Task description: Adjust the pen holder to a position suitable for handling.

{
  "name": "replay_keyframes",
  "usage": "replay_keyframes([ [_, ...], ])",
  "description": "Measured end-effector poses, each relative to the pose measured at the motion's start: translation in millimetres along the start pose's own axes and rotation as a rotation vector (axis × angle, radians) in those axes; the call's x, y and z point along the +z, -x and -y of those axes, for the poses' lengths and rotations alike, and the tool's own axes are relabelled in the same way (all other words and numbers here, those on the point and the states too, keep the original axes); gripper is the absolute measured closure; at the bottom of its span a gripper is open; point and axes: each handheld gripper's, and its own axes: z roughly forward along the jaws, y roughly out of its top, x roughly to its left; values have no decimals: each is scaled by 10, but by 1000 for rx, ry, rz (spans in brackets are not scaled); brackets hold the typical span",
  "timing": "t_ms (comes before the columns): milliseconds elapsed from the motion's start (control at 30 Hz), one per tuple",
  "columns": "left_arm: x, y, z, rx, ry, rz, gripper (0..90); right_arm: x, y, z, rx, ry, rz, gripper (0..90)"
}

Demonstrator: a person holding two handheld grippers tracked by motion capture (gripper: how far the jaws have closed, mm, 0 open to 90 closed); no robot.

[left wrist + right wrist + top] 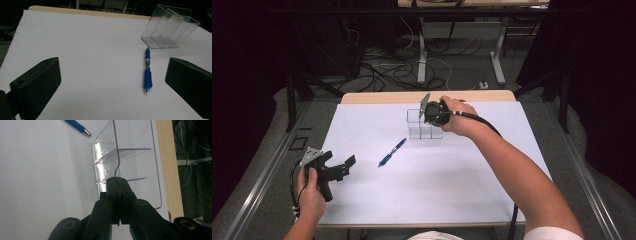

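— Organiser first: the clear plastic three-compartment organiser stands upright near the table's far edge. How will it handle?

— Light, stiff and slick, I'd judge, and liable to tip or crack. The right gripper has its jaws pressed together on the thin top edge of one wall; a firm hold, but easy to tilt.

— And the slim blue ballpoint pen?

— Flat on the white table, just beside the organiser. Light, and likely to roll; grip mid-barrel.

— The left gripper?

— Spread wide, holding nothing, near the table's left corner.
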Motion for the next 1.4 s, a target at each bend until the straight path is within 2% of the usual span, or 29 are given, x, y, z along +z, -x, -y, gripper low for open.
replay_keyframes([
  [133,2,4,-5,-4,4,2,1,-82,-65,91,35,22,21,737],
  [200,0,20,-7,-12,4,9,1,-139,-139,130,70,49,41,676],
  [233,0,20,-7,-12,4,9,1,-139,-139,130,70,49,41,676],
  [300,-3,37,-21,-19,8,19,1,-211,-242,208,124,97,55,589],
  [400,-2,49,-33,-16,10,24,1,-278,-345,297,137,133,100,545],
  [500,1,84,-53,-20,10,31,1,-349,-425,403,218,191,122,510],
  [533,1,87,-60,-20,6,34,1,-371,-458,441,282,210,108,493],
  [567,2,94,-65,-25,7,36,1,-394,-485,479,327,231,101,474],
  [633,2,104,-75,-31,11,40,1,-434,-529,554,367,272,103,409],
  [700,-2,109,-86,-36,13,39,1,-479,-580,629,402,308,141,333],
  [733,-3,114,-92,-39,12,34,1,-502,-613,670,426,336,150,313],
  [767,-3,114,-92,-39,12,34,1,-502,-613,670,426,336,150,313],
  [800,-4,126,-99,-46,8,31,1,-542,-685,760,445,399,184,271],
  [833,-4,130,-103,-47,9,29,1,-560,-726,805,456,416,209,253],
  [900,-5,130,-110,-46,9,26,1,-575,-759,849,463,421,226,224],
  [967,-5,138,-126,-58,2,16,1,-604,-851,979,549,425,251,151],
  [1033,-1,145,-140,-59,3,4,1,-621,-913,1076,613,436,272,145],
  [1100,1,156,-149,-72,-2,0,1,-637,-960,1180,662,451,288,113],
  [1133,3,165,-150,-83,-2,-3,1,-637,-960,1180,662,451,288,113],
  [1167,4,163,-151,-84,-9,9,1,-643,-982,1232,690,452,292,90],
  [1200,7,171,-151,-89,-14,11,1,-651,-1027,1322,748,446,302,36],
  [1233,13,185,-153,-98,-20,11,1,-653,-1045,1370,763,447,312,18],
  [1333,32,215,-159,-75,-32,14,1,-658,-1106,1504,854,450,325,0],
  [1400,36,232,-173,-71,-32,16,1,-662,-1139,1596,908,472,335,0],
])
